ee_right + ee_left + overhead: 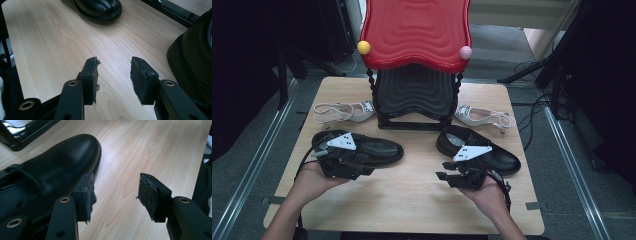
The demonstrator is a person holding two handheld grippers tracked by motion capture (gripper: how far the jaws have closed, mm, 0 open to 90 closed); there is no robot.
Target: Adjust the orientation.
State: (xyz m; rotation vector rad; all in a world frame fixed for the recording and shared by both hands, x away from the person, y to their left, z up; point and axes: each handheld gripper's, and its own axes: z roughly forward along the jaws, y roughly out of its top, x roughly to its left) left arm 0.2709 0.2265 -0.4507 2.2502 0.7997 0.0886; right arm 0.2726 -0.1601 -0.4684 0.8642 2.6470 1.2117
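Black left shoe (50,167) lies just beside left gripper's (115,195) wide, empty fingers (86,197).

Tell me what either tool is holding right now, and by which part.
Nothing is held. The left tool stands open beside the left black shoe, with bare table between its pads. The right tool is open too, beside the right black shoe.

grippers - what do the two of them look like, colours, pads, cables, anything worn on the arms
The left gripper and right gripper are black, each topped by a grey three-cornered plate with dark dots. Their jaws end in blocky tips faced with frayed dark grey pads, with brass-ringed holes lower down. Black cables trail from both. Forearms are bare, without sleeves.
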